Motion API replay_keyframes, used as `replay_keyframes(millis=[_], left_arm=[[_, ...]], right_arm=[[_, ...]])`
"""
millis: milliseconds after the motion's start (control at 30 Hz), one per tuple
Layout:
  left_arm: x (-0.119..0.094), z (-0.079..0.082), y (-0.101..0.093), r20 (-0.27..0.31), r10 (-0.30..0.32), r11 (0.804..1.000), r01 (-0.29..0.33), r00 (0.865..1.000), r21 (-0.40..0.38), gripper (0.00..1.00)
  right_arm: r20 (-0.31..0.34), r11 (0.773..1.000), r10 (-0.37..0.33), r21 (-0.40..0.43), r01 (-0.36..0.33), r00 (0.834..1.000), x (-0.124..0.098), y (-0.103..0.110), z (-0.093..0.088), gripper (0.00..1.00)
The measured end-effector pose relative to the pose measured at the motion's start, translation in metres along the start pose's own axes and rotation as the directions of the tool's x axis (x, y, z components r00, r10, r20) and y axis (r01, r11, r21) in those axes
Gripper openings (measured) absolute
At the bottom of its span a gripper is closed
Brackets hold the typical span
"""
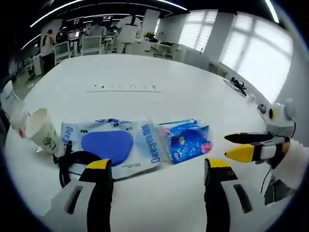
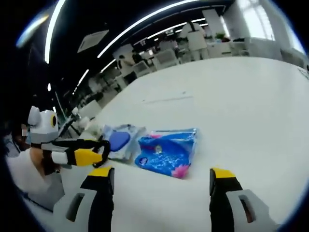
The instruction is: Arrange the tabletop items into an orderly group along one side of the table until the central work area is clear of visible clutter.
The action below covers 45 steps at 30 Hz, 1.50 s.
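We note the black cable (image 1: 72, 162) is partly hidden behind the left gripper (image 1: 157, 166). In the right gripper view, the wipes pack (image 2: 119, 140) is partly covered by the left gripper there. Small dark marks (image 1: 124, 87) mid-table are too small to identify. The paper cup (image 2: 91, 129) is blurred in the right gripper view.

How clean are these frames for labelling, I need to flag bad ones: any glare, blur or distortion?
Left gripper view: windows at upper right are blown out, the white table bows from fisheye, yet the wipes pack print reads sharply. Right gripper view: softer overall, ceiling light strips smear into curved streaks, and the blue packet shows glossy highlights; the left gripper looks slightly blurred.
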<state>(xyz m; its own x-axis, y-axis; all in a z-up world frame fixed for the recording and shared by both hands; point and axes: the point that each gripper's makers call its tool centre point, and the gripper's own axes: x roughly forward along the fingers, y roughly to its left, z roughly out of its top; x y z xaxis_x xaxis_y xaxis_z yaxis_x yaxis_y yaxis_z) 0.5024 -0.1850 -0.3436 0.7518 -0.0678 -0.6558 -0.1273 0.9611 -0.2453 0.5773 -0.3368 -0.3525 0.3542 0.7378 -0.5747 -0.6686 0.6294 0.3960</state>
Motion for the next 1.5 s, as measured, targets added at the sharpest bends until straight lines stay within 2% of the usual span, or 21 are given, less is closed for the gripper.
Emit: replay_keyframes(millis=[133, 333, 533, 767, 900, 967, 1100, 1167, 1300, 1500], left_arm=[[-0.019, -0.007, 0.015, 0.039, 0.047, 0.999, -0.047, 0.998, 0.015, 0.84], [-0.029, -0.012, 0.037, 0.046, 0.069, 0.998, -0.069, 0.997, -0.012, 0.87], [-0.038, -0.017, 0.037, 0.058, 0.084, 0.996, -0.084, 0.995, -0.008, 0.86], [-0.04, -0.017, 0.04, 0.067, 0.082, 0.997, -0.082, 0.994, -0.004, 0.85], [-0.039, -0.018, 0.042, 0.066, 0.08, 0.997, -0.08, 0.995, -0.004, 0.84], [-0.039, -0.019, 0.043, 0.062, 0.075, 0.997, -0.076, 0.995, 0.001, 0.83], [-0.038, -0.021, 0.046, 0.054, 0.073, 0.997, -0.073, 0.996, 0.003, 0.82], [-0.038, -0.022, 0.046, 0.048, 0.065, 0.998, -0.066, 0.997, 0.011, 0.8], [-0.037, -0.023, 0.045, 0.042, 0.027, 0.999, -0.028, 0.999, 0.041, 0.76], [-0.033, -0.023, 0.057, 0.039, 0.013, 0.998, -0.016, 0.999, 0.058, 0.72]], right_arm=[[0.02, 1.0, 0.005, -0.009, -0.005, 1.0, -0.018, 0.005, 0.002, 0.84], [0.048, 1.0, 0.005, -0.002, -0.005, 0.999, -0.031, 0.007, 0.005, 0.84], [0.052, 1.0, 0.015, 0.021, -0.016, 0.999, -0.036, 0.006, 0.005, 0.83], [0.056, 1.0, 0.017, 0.02, -0.018, 0.998, -0.037, 0.006, 0.007, 0.82], [0.048, 1.0, 0.025, 0.018, -0.026, 0.999, -0.034, 0.011, 0.005, 0.81], [0.046, 0.999, 0.029, 0.018, -0.03, 0.999, -0.037, 0.02, 0.004, 0.81], [0.044, 0.999, 0.037, 0.02, -0.038, 0.998, -0.032, 0.012, 0.002, 0.8], [0.042, 0.999, 0.04, 0.018, -0.041, 0.998, -0.036, 0.019, 0.001, 0.8], [0.037, 0.999, 0.043, 0.025, -0.044, 0.998, -0.042, 0.016, -0.005, 0.79], [0.023, 0.998, 0.04, 0.041, -0.041, 0.999, -0.056, 0.01, -0.019, 0.77]])
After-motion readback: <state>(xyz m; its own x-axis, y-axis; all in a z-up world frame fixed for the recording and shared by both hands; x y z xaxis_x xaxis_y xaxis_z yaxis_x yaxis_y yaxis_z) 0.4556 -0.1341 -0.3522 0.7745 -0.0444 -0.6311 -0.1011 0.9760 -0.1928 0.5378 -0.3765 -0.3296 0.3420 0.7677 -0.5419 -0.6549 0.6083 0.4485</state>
